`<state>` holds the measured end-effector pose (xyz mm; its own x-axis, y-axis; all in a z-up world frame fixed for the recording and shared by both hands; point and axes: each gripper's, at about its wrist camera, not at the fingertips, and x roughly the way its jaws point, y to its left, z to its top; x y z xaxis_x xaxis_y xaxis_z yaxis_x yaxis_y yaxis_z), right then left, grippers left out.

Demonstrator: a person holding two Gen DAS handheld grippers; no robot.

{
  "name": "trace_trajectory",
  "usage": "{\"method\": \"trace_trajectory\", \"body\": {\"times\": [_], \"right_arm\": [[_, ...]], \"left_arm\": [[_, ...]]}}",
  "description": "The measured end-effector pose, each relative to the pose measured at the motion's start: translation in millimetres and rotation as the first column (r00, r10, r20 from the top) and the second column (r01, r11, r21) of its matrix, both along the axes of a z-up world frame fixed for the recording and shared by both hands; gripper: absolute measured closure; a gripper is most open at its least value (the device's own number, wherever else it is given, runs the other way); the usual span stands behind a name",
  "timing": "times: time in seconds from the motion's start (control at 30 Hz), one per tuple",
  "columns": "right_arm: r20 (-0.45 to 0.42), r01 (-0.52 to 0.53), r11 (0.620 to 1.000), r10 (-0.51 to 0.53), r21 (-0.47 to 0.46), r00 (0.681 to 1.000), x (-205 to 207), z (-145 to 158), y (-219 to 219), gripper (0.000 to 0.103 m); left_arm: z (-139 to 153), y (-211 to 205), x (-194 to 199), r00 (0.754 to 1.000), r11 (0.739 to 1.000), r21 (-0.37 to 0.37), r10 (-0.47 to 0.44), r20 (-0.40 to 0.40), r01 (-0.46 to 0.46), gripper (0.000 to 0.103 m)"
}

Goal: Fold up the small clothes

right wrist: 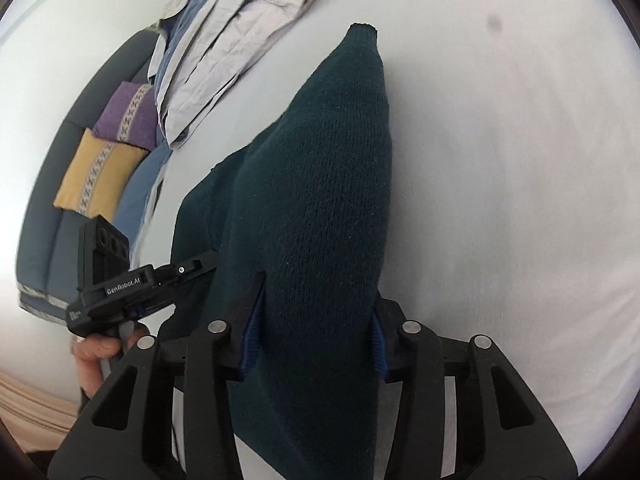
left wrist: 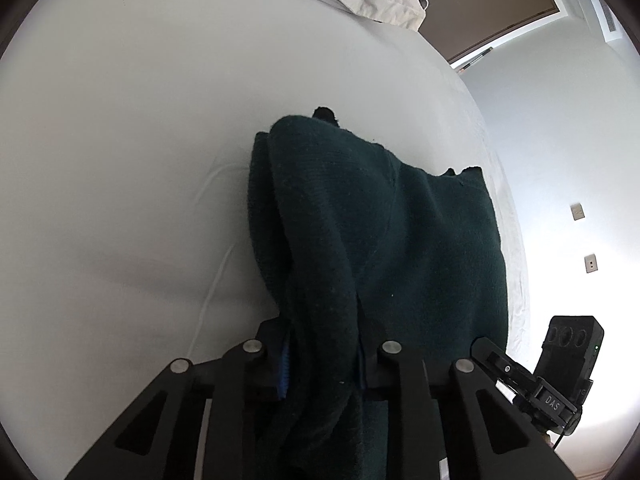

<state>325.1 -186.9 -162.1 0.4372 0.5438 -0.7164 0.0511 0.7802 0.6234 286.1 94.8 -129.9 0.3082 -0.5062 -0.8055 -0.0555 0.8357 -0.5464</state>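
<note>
Item: dark green knit sweater (left wrist: pixel 360 216), lying on a white bed sheet (left wrist: pixel 120 160). We took the sweater as our landmark and placed everything else by it.

Left gripper (left wrist: pixel 324 364): at the sweater's near edge, its blue pads (left wrist: pixel 283 368) closed on a thick bunched fold of knit. We held cloth there, gathered rather than flat.

Right gripper (right wrist: pixel 316 332): also at the sweater's near edge, to the right of the left gripper, its pads (right wrist: pixel 252 332) pressed against a rounded roll of the knit that ran away from us to a narrow tip (right wrist: pixel 362 30) (a cuff or a corner, we could not tell which).

Hand (right wrist: pixel 96 354): beside the sweater's left edge in the right view, wrapped on the left tool's handle.

Beyond the sweater: folded pale bedding (right wrist: pixel 236 32); further left of it a grey sofa (right wrist: pixel 48 216) with a yellow cushion (right wrist: pixel 96 176) and a purple cushion (right wrist: pixel 128 116). A door (left wrist: pixel 492 4) stood past the sweater's far right.

Step in hand, as we judged it: both near corners were gripped and the fold was about to begin or just starting.

Next move, as we judged it: the two grippers would need to lift together and carry the near edge over toward the far edge, kept level and apart so the knit stayed spread, then let go once the edges met.
</note>
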Motion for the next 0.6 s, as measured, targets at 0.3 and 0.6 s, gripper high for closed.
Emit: {"method": "trace_trajectory", "body": {"times": [0.3, 0.6], "right_arm": [[0.101, -0.004, 0.999, 0.0, 0.033, 0.995, -67, 77, 3, 0.065], [0.126, 0.019, 0.997, -0.028, 0.069, 0.992, -206, 95, -8, 0.065]], "left_arm": [[75, -15, -82, 0.991, 0.998, -0.012, -0.063, 0.115, 0.065, 0.079], [94, -60, -196, 0.97, 0.983, 0.049, -0.182, 0.162, 0.176, 0.079]]}}
